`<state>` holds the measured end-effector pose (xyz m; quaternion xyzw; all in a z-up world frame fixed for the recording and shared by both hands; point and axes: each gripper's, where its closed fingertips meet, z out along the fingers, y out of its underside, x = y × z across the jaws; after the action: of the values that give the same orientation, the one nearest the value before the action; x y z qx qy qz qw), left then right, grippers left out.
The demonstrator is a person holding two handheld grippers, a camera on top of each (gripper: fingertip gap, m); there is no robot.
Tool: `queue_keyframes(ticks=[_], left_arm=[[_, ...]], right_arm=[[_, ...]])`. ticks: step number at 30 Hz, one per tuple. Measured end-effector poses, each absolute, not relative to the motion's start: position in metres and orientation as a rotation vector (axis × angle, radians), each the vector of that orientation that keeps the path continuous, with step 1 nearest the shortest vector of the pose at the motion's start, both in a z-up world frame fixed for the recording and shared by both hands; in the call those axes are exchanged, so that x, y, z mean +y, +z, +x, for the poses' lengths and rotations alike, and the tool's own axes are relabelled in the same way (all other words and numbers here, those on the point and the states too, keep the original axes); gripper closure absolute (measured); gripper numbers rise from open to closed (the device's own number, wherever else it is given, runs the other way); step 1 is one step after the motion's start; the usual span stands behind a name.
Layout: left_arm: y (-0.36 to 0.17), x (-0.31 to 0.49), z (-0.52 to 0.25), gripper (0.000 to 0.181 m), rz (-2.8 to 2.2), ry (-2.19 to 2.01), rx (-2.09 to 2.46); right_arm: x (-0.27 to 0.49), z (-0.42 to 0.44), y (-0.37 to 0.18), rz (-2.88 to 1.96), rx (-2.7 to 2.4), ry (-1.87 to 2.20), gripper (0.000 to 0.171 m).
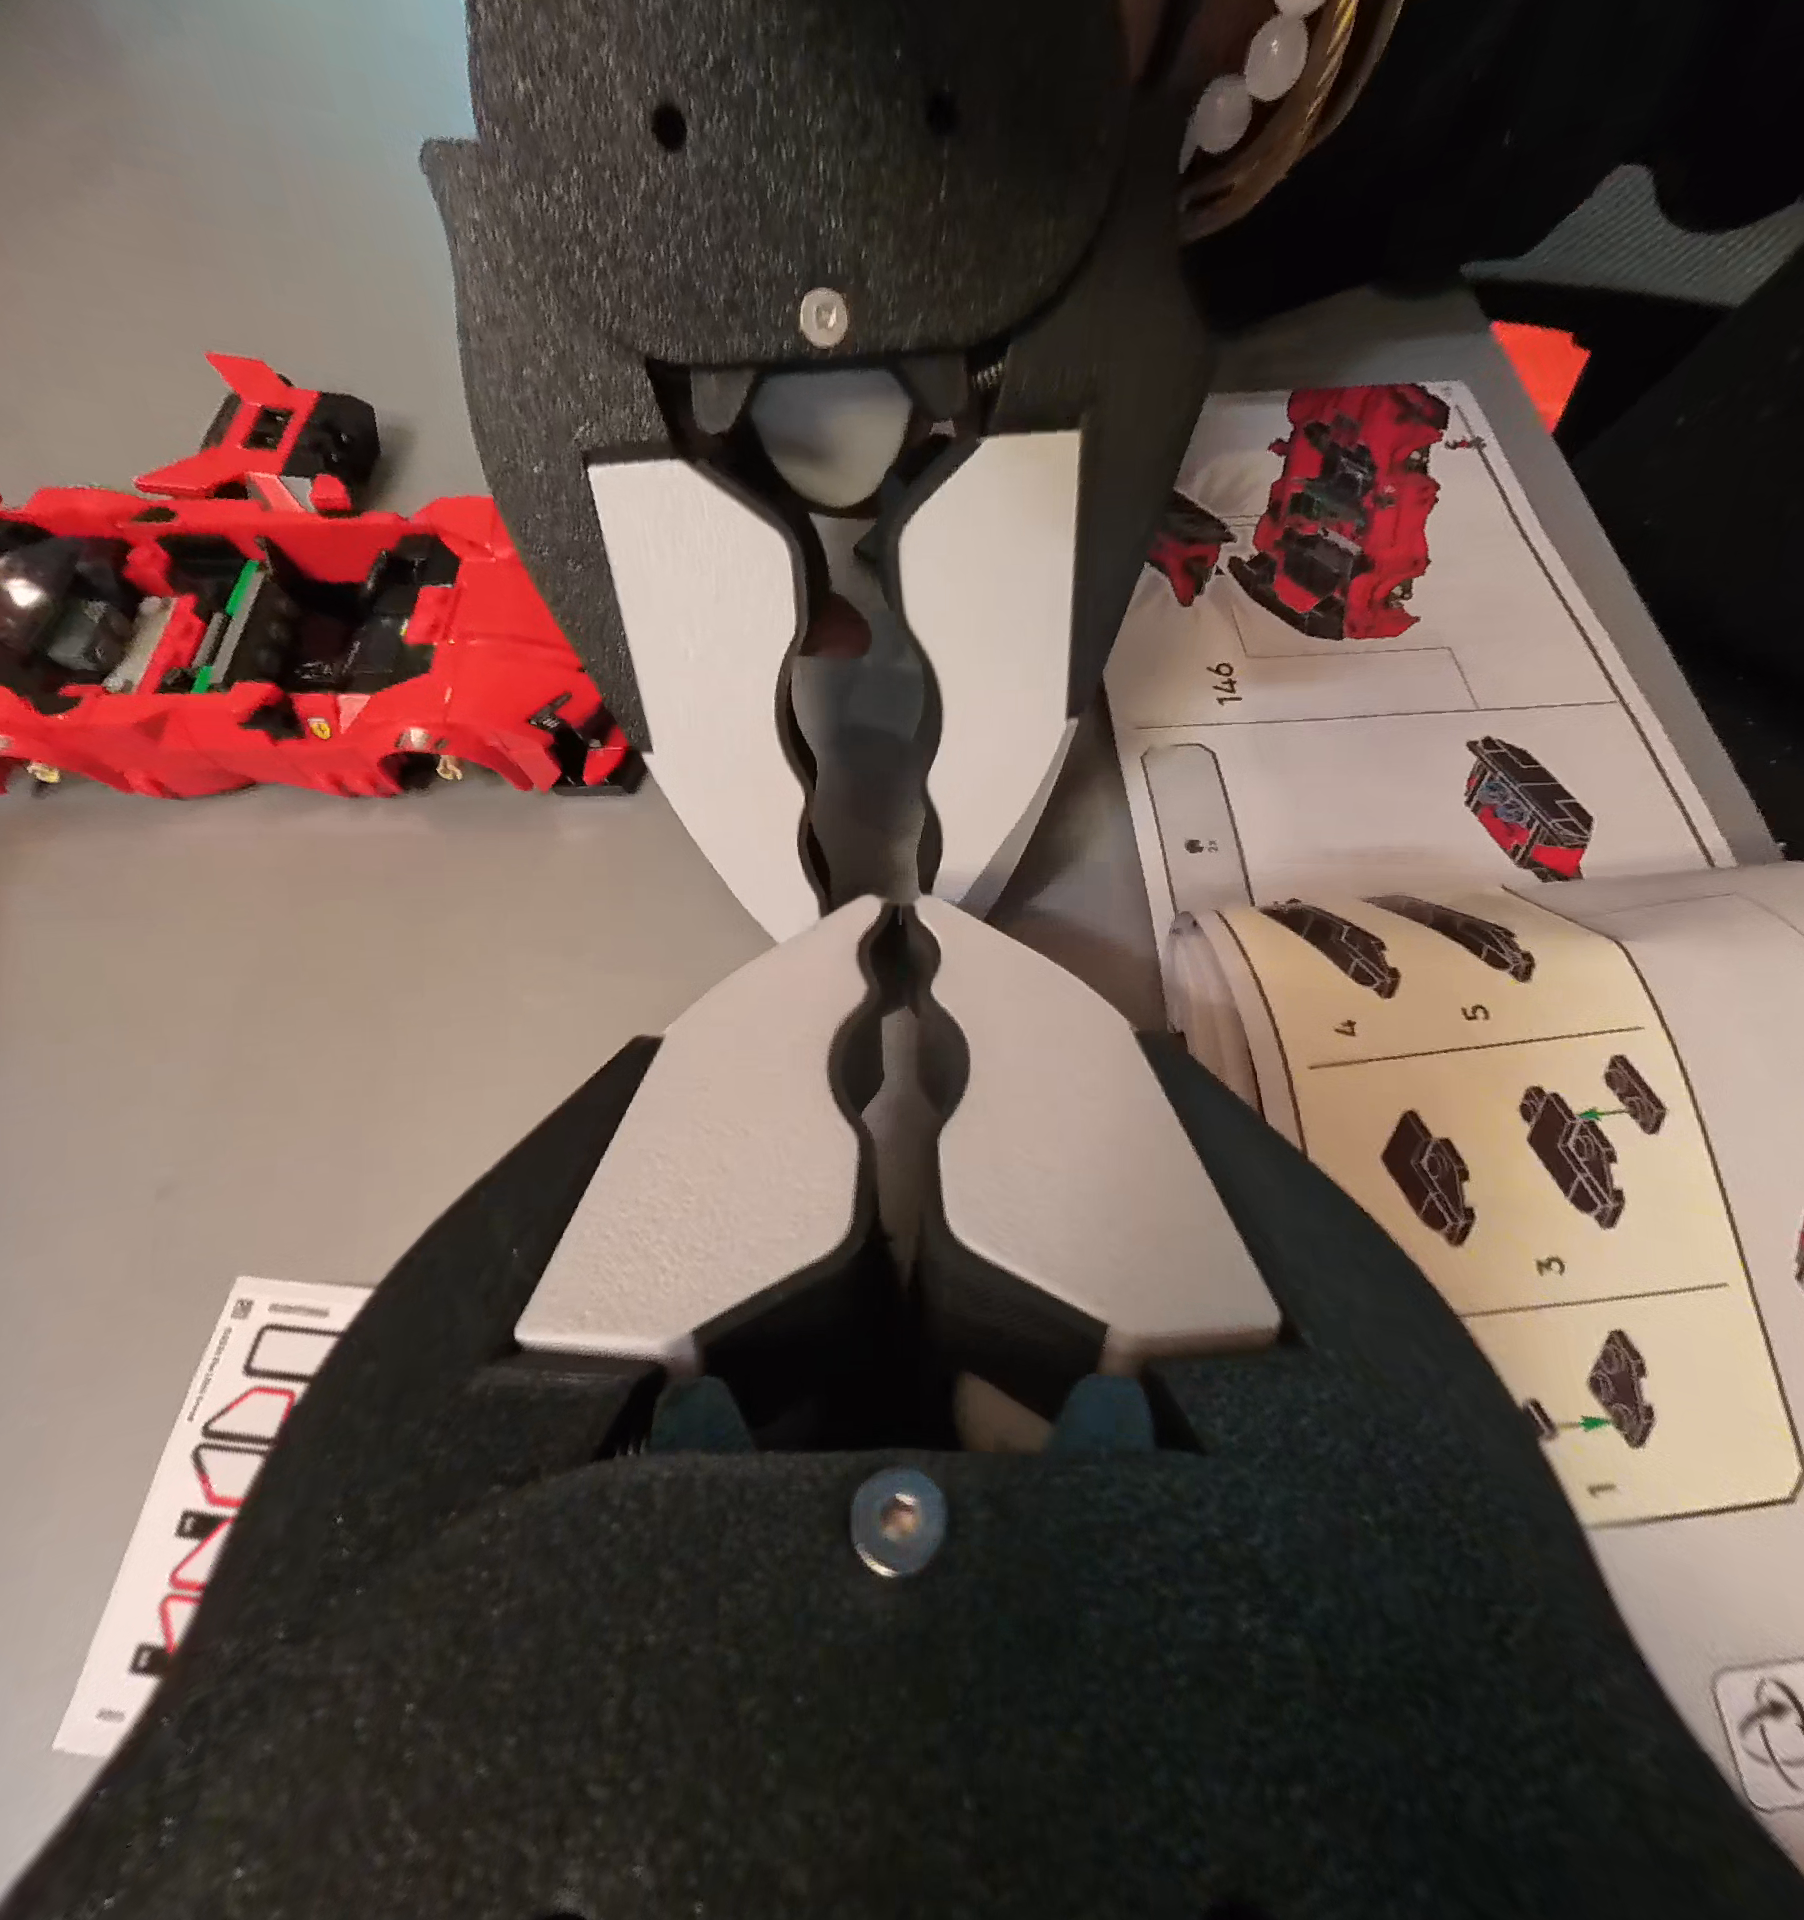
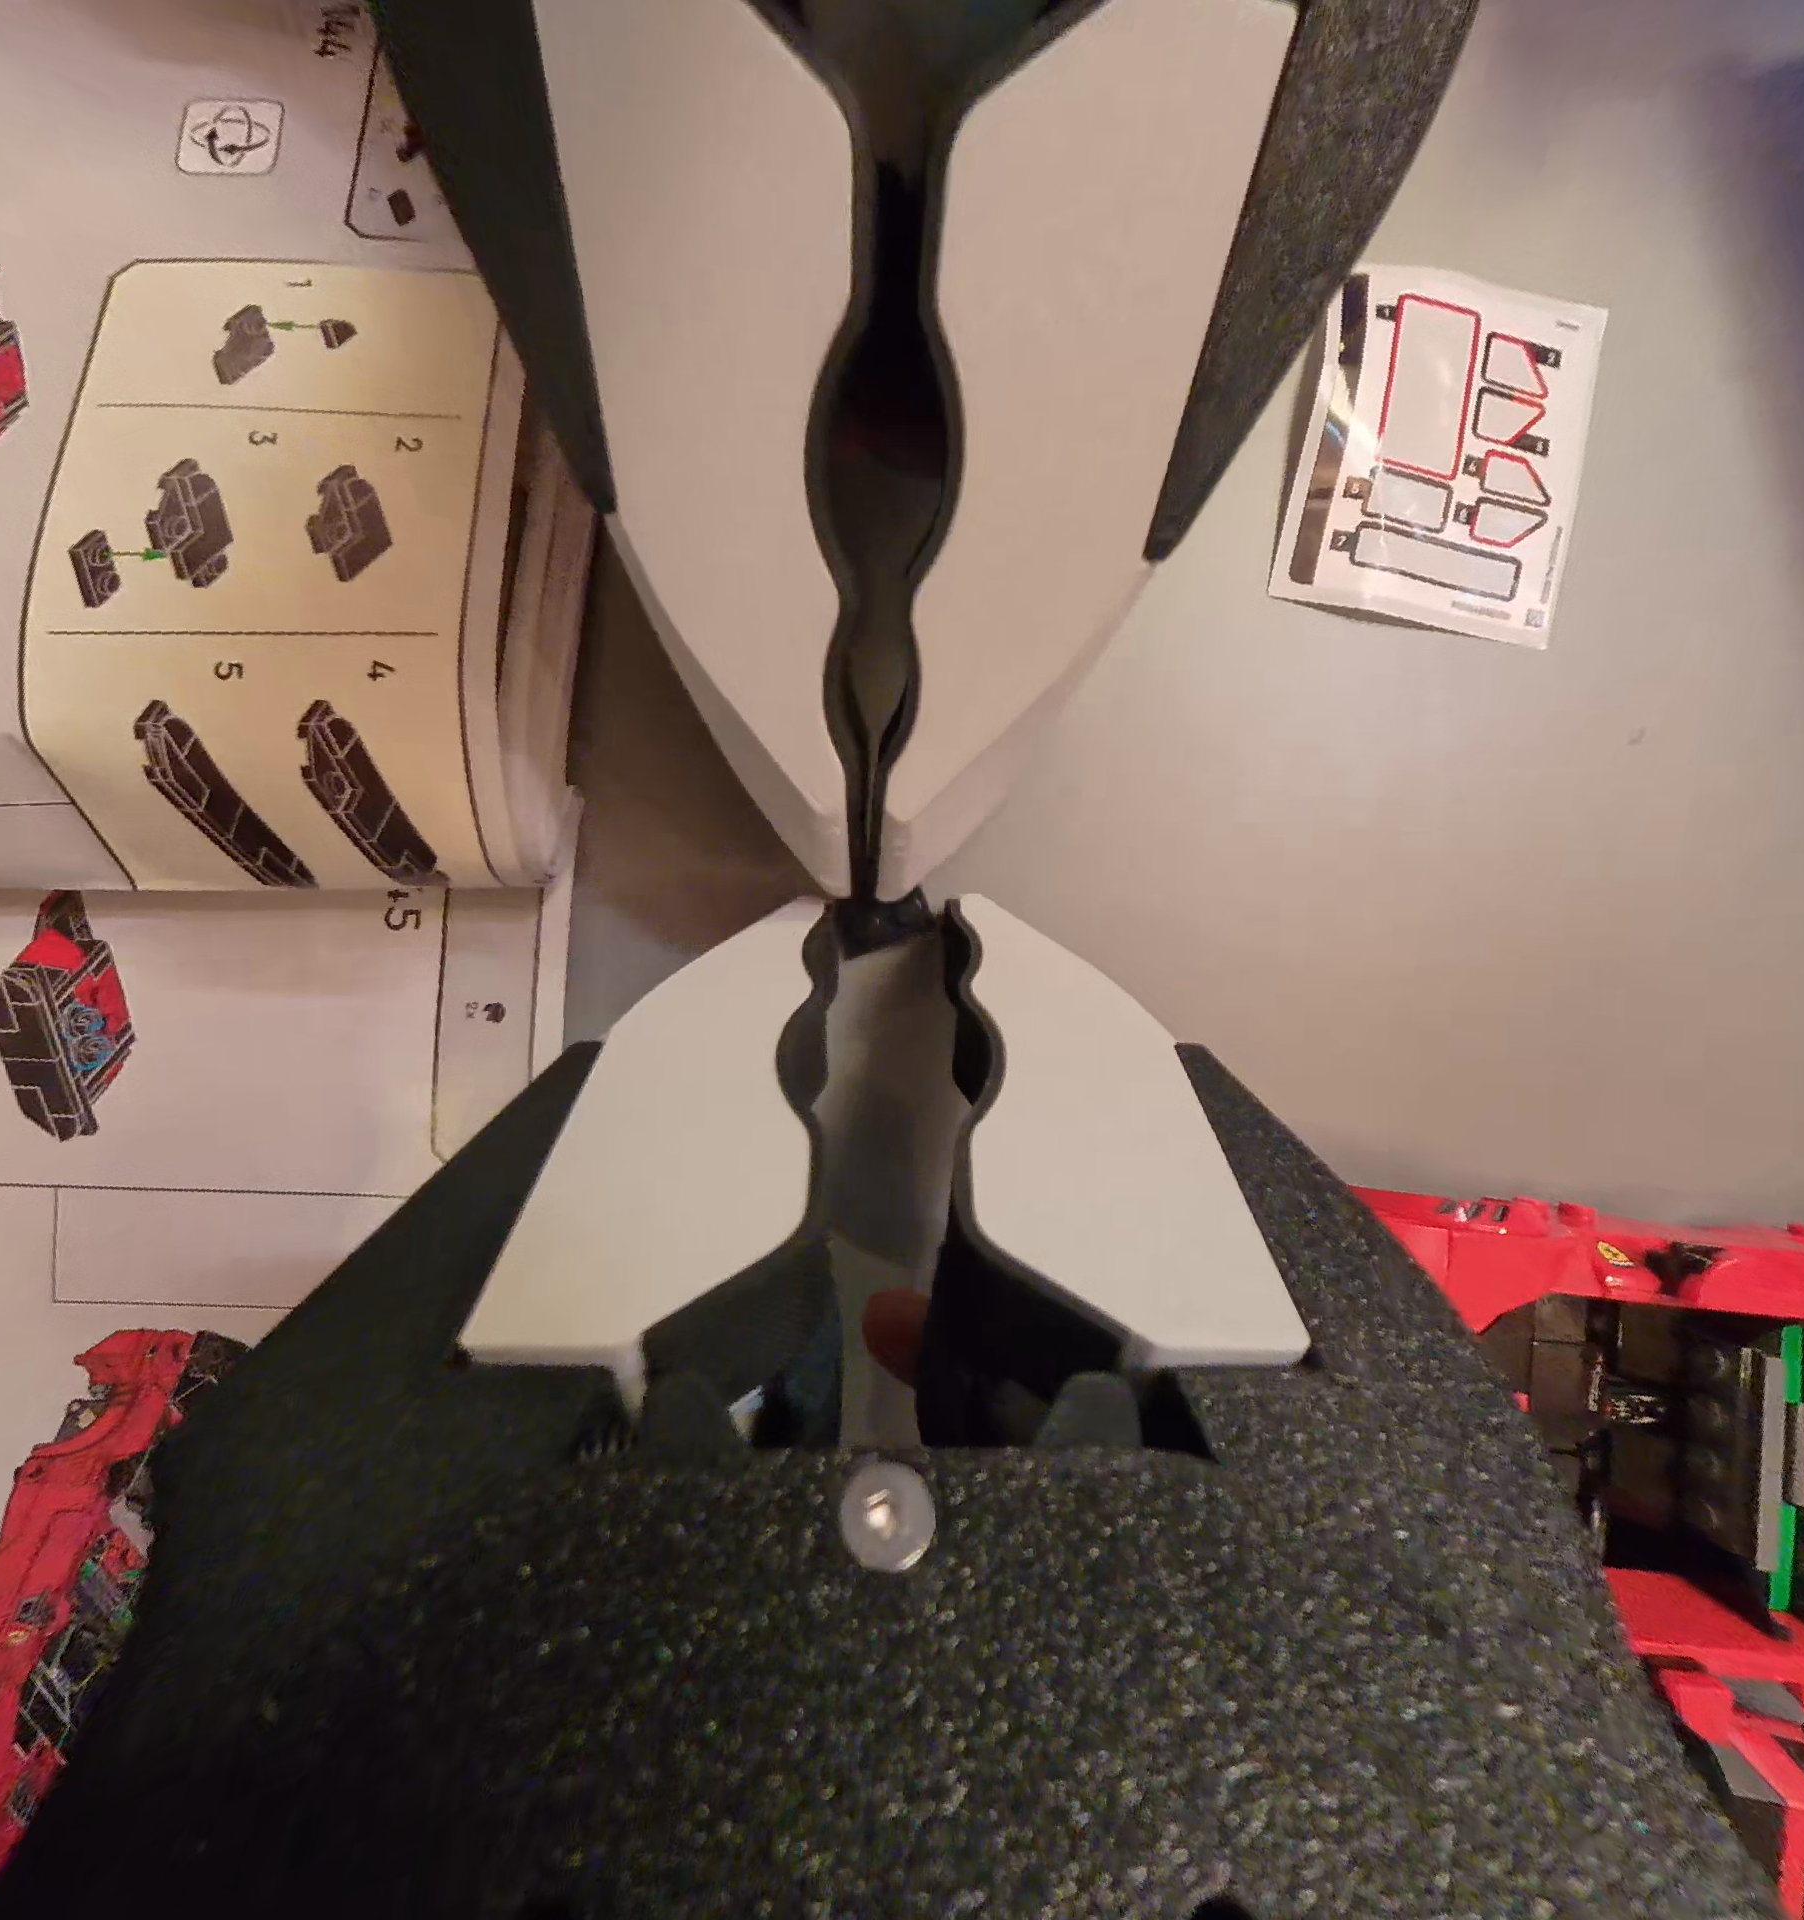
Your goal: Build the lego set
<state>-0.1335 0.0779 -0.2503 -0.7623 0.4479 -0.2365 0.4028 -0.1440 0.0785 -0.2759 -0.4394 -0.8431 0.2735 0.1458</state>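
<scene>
My two grippers meet tip to tip above the grey table [image 2: 1397,935]. The right gripper [image 2: 882,920] is shut on a small black lego piece [image 2: 882,925] pinched at its fingertips. The left gripper [image 1: 898,914] is shut, and its tips touch that piece from the opposite side. I cannot tell whether it holds anything itself. In the left wrist view the right gripper [image 1: 877,883] comes in from the top. In the right wrist view the left gripper [image 2: 872,873] comes in from the top. The partly built red lego car [image 1: 254,644] lies on the table and also shows in the right wrist view [image 2: 1656,1403].
An open instruction booklet [image 1: 1397,727] with curled pages lies beside the grippers, also in the right wrist view [image 2: 254,520]. A sticker sheet [image 2: 1438,457] lies flat on the table, partly hidden under my left gripper [image 1: 202,1455]. A wrist with a bead bracelet [image 1: 1262,62] is behind the right gripper. My left and right fingertips are right by each other. The partly built red lego car [image 1: 254,644] is about 15 cm from both grippers' fingertips. It turns up in the right wrist view [image 2: 1734,1448] as well.
</scene>
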Motion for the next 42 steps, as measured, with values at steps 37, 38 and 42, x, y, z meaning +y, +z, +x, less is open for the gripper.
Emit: queue_keyframes(ticks=[37, 38, 42], left_arm=[[-0.268, 0.078, -0.143, 0.181, -2.083, -0.674, 1.079], [-0.268, 0.078, -0.143, 0.181, -2.085, -0.676, 1.078], [-0.269, 0.078, -0.143, 0.181, -2.107, -0.672, 1.072]], right_arm=[[0.077, -0.144, -0.276, -1.231, -2.407, 0.838, 0.155], [0.077, -0.144, -0.276, -1.230, -2.407, 0.836, 0.155], [0.077, -0.144, -0.276, -1.230, -2.413, 0.829, 0.155]])
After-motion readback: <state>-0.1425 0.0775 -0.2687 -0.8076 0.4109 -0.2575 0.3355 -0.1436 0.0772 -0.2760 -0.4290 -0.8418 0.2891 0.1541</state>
